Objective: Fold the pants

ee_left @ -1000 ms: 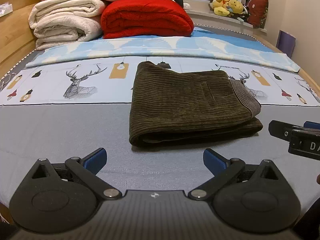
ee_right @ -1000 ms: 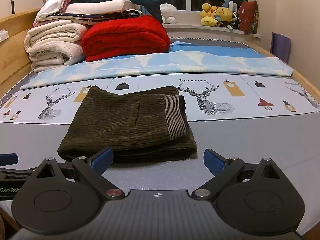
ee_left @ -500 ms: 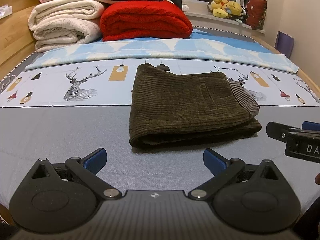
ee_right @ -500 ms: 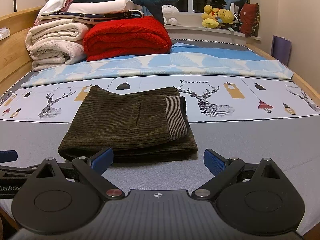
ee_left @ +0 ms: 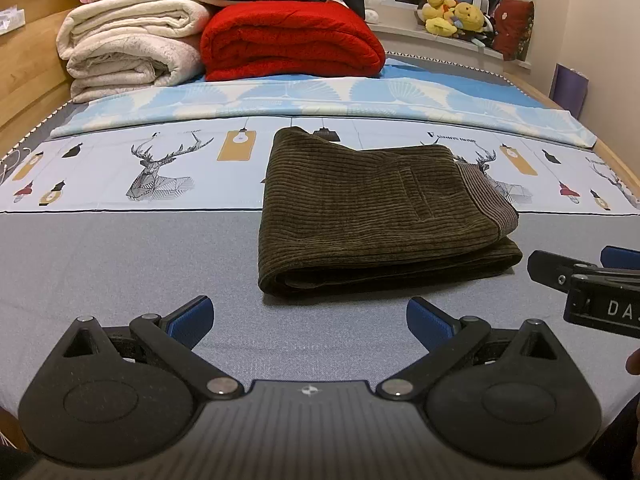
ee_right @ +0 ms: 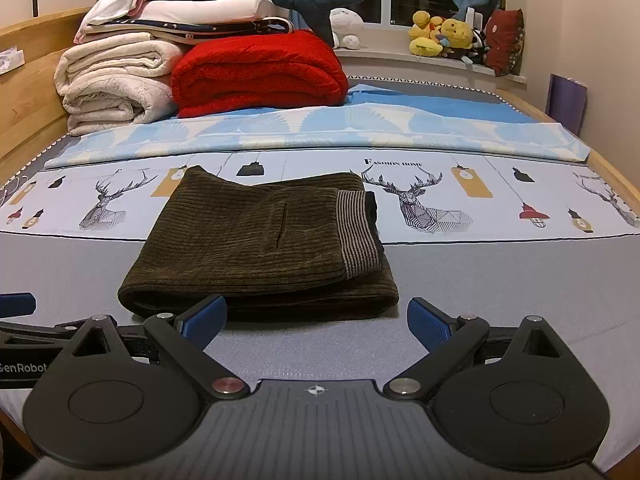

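Dark olive corduroy pants lie folded into a compact rectangle on the bed, the striped waistband at the right. They also show in the right wrist view. My left gripper is open and empty, hovering just short of the pants' near edge. My right gripper is open and empty, close to the near edge of the pants. The right gripper shows at the right edge of the left wrist view, and the left gripper at the left edge of the right wrist view.
The bed has a grey sheet and a deer-print cover. Folded white blankets and a red blanket are stacked at the far end. Plush toys sit on the windowsill. A wooden bed frame runs along the left.
Both grippers have drawn back a little and lifted slightly; the pants lie still as before. Both stay open.
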Action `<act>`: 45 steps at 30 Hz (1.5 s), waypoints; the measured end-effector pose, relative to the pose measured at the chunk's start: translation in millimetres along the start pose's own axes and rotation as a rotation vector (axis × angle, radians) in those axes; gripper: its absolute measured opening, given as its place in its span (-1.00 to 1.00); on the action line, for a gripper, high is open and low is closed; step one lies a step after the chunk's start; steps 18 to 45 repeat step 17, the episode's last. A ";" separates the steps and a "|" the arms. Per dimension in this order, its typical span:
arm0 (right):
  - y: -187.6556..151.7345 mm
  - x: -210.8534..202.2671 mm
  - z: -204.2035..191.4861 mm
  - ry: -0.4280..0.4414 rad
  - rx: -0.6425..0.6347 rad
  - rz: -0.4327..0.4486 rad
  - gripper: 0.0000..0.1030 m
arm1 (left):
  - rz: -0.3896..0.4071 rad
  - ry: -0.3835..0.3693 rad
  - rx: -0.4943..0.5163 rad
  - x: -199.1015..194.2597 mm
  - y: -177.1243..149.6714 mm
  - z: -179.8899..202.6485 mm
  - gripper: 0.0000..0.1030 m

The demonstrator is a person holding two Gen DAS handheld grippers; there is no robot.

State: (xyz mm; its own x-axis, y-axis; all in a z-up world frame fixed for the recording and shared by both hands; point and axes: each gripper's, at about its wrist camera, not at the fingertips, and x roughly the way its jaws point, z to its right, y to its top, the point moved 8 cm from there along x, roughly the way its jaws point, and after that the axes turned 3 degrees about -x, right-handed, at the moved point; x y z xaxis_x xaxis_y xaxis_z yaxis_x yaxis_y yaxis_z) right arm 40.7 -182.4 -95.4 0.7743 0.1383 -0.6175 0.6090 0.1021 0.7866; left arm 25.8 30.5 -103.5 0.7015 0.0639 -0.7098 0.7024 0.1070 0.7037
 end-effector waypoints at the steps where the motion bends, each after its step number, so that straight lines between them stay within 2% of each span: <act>1: 0.5 0.7 0.6 0.000 0.001 0.000 0.88 | 0.000 0.000 0.000 0.0 0.0 0.0 0.99; 45: 0.4 1.3 0.3 0.003 -0.004 -0.003 0.88 | 0.001 0.001 -0.002 1.1 0.1 -1.0 0.99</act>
